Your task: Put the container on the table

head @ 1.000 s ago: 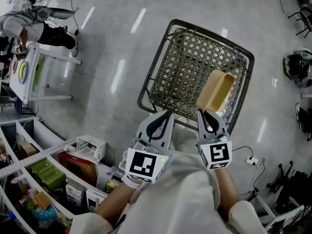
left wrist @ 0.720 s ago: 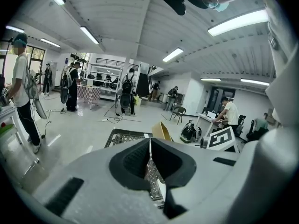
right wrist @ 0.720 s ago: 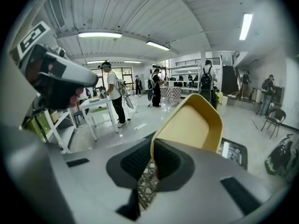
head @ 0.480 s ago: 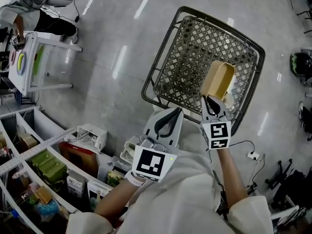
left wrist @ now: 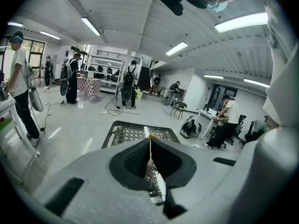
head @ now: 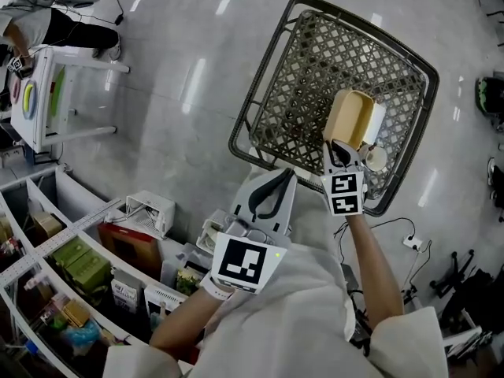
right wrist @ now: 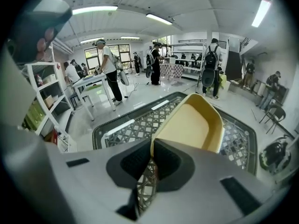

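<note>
I've got the right gripper (head: 339,148) clamped on the near rim of the yellow container (head: 350,116), and its own view shows both jaws pinched tight on that thin edge (right wrist: 151,154) with the open tub (right wrist: 189,125) standing up ahead of them. The container hangs tilted on its edge over the wire basket (head: 253,93) on the floor, just beside a white item (head: 377,124) inside it, and well apart from the white table (head: 39,132) at far left. My left gripper (head: 274,186) sits close to my body, jaws pressed together on nothing.
</note>
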Demonstrator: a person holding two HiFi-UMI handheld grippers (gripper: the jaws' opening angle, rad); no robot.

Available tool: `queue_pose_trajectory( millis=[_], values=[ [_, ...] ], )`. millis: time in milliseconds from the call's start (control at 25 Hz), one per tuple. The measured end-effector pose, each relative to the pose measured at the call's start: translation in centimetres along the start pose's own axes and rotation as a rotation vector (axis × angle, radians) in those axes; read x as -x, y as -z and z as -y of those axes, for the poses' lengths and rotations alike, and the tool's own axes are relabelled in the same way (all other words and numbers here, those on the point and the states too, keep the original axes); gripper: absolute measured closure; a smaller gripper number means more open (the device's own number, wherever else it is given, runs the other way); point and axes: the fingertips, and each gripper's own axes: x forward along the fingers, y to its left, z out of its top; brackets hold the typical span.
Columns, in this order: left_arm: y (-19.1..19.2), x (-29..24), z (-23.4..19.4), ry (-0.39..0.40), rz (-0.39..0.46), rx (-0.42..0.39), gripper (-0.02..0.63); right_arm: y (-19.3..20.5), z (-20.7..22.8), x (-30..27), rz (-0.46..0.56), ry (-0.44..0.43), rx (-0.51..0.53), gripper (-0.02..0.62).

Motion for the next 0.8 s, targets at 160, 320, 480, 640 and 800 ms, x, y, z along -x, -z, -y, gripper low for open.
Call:
queue_pose_trajectory(
  millis=[160, 320, 480, 640, 800],
  values=[
    [0.7, -0.6, -0.3, 0.010, -0.017, -0.006, 0.575, 1.8, 0.7, -1.7, -0.060, 0.015, -0.025, 0.561],
    [1.0, -1.3, -0.6, 0.015, -0.029, -0.002, 0.575, 3.3, 1.2, -3.2, -0.110, 0.016, -0.032, 0.561],
    [1.6, -1.6, -1.1, 0.013, -0.040, 0.002, 0.575, 4.6, 1.4, -4.4, -0.168, 0.017, -0.044, 0.561],
    [1.8, -1.7, -1.2, -0.006, -0.048, 0.043, 0.575, 5.2, 2.1, -5.2, -0.174, 0.036, -0.024, 0.561],
    [2.0, -1.9, -1.1, -0.011, -0.054, 0.056, 0.575, 6.0, 2.1, -6.3, -0.219, 0.025, -0.039, 0.557]
  ],
)
